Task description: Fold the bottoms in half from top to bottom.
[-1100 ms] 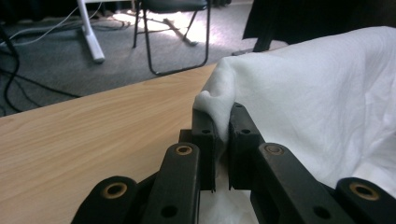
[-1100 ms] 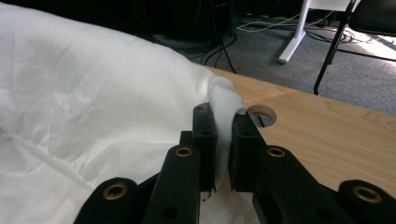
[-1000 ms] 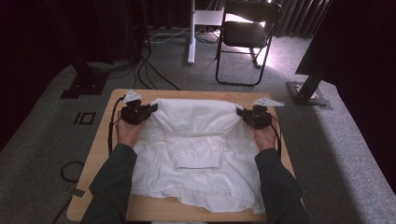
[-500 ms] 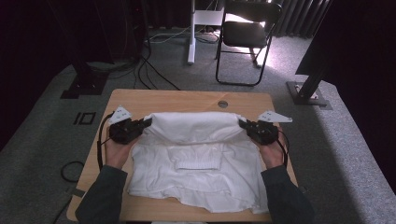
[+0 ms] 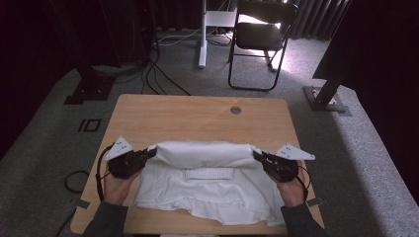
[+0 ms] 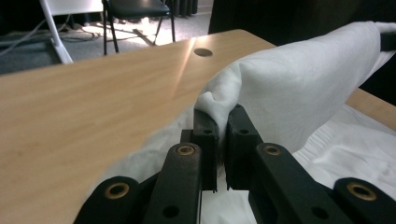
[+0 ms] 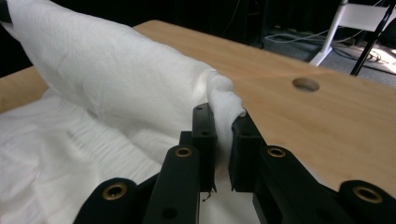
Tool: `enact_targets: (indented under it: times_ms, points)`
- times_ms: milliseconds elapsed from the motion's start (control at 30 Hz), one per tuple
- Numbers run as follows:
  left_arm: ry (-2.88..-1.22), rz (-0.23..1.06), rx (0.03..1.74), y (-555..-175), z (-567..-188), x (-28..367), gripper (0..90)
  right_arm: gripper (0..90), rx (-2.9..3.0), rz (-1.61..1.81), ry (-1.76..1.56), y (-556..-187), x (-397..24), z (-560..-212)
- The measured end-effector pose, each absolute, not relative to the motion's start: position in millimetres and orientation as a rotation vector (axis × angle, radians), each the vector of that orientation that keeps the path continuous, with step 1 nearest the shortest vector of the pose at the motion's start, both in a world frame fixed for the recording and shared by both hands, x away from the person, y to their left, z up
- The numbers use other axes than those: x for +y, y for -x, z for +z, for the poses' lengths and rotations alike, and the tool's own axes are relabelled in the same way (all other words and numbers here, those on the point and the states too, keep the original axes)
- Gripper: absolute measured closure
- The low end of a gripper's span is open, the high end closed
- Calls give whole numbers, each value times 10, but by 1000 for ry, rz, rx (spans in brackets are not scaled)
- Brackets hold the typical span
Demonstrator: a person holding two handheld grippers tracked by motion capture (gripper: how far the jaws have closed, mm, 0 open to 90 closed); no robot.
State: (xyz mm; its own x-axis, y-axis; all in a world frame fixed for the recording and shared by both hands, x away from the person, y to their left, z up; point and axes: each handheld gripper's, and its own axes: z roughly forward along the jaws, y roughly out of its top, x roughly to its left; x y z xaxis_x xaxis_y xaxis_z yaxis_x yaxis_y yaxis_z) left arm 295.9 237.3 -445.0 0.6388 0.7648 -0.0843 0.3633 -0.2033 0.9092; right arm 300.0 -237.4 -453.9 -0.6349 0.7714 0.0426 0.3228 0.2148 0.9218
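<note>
White garment (image 5: pixel 202 182): on wooden surface (image 5: pixel 197 118), near edge. Far hem raised, stretched betw. left claw (image 5: pixel 148 155) & right claw (image 5: pixel 258 157), both clamped on corners, prob. for even fold.

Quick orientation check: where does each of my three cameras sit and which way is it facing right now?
High view: above the person's side, looking forward and down at the table; shows both forearms, left gripper, right gripper.
Left gripper view: rides the left gripper, facing the white garment.
Right gripper view: rides the right gripper, facing the garment.
Shared: garment, table, table's round hole.
</note>
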Motion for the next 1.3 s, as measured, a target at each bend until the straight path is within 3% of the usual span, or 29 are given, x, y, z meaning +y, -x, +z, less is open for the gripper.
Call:
enact_targets:
  times_ms: [467, 667, 833, 867, 967, 1033, 1300]
  points:
    - [-1860, 289, 1054, -2596, -5227, 2371, 853, 822, 2162, 1320, -1098, -2495, -2335, -5212]
    - [-1959, 275, 1115, -2525, -5434, 2304, 834, 818, 2214, 1250, -1122, -2403, -2292, -5404]
    - [-1970, 267, 1165, -2528, -5500, 2290, 743, 801, 2259, 1229, -1160, -2369, -2293, -5507]
    - [-1952, 264, 1160, -2525, -5483, 2309, 694, 771, 2265, 1224, -1156, -2366, -2293, -5507]
    - [-1866, 271, 1143, -2493, -5388, 2405, 587, 560, 2248, 1282, -1160, -2343, -2332, -5461]
    - [-1818, 284, 1120, -2471, -5296, 2472, 565, 470, 2212, 1334, -1165, -2331, -2374, -5397]
    - [-1758, 394, 1055, -2603, -4834, 2452, 531, 388, 2090, 1367, -1123, -2522, -2289, -5025]
